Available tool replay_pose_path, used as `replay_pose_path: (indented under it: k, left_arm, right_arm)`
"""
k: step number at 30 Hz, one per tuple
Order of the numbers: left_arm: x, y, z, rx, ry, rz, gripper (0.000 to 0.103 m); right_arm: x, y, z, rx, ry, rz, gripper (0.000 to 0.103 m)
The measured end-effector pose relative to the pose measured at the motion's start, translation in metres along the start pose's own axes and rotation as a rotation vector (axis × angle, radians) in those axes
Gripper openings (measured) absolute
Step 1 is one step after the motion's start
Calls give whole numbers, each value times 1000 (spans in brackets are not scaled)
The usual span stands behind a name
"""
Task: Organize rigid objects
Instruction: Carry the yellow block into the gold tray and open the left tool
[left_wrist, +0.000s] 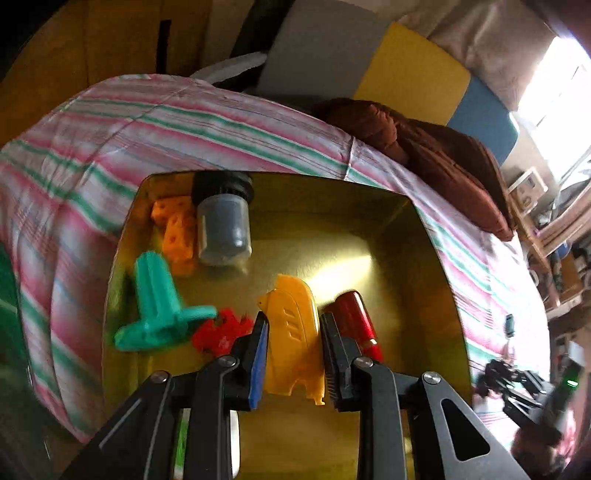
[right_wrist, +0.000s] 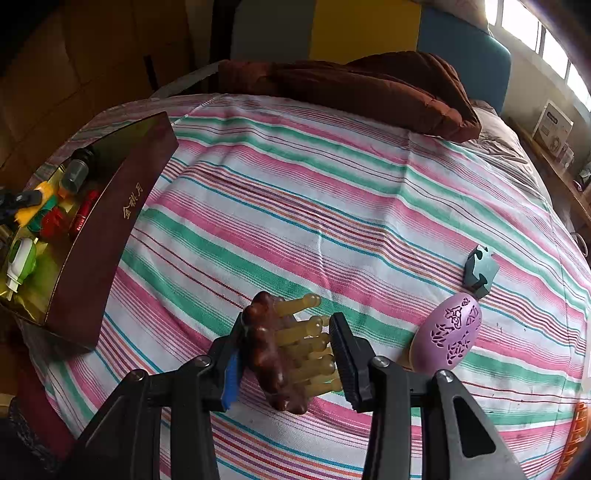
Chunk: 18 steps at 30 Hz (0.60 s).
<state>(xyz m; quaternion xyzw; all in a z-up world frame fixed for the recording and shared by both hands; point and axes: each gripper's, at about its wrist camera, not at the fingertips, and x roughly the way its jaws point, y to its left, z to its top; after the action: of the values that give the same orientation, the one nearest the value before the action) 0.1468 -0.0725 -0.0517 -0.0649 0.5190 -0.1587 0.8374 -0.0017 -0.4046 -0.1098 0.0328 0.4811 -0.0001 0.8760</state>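
Left gripper (left_wrist: 291, 354) clamping yellow piece (left_wrist: 293, 339) over box (left_wrist: 424, 258); right gripper (right_wrist: 290, 354) clamping massager (right_wrist: 284, 350). Next, probably: release, carry over.

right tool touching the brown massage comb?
Touching. The right wrist view shows the right tool closed on the brown massage comb: one finger against its wooden back, the other against its yellowish prongs.

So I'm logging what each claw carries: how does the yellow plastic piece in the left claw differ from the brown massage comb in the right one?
The flat yellow plastic piece is smooth, with small slots; the brown wooden massage comb is knobbly, with translucent amber prongs. The yellow piece hangs over the gold-lined box; the comb sits above the striped bedsheet. Both sit between claw fingers.
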Motion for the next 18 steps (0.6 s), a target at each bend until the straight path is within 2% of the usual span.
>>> replay_pose_path:
  k: [7, 9, 11, 13, 18]
  left_arm:
    - [35, -2, 5, 53, 40, 80, 28]
    - [37, 1, 1, 53, 46, 79, 33]
    - [35, 1, -1, 62, 45, 60, 47]
    - [28, -3, -5, 88, 17, 82, 60]
    - [0, -19, -20, 193, -95, 143, 60]
  right_arm:
    - [0, 1, 0, -5, 0, -7, 43]
    - [1, 1, 0, -5, -1, -8, 43]
    - [1, 2, 0, -8, -1, -10, 43]
    - [1, 2, 0, -8, -2, -11, 43]
    - [1, 2, 0, -9, -4, -14, 43]
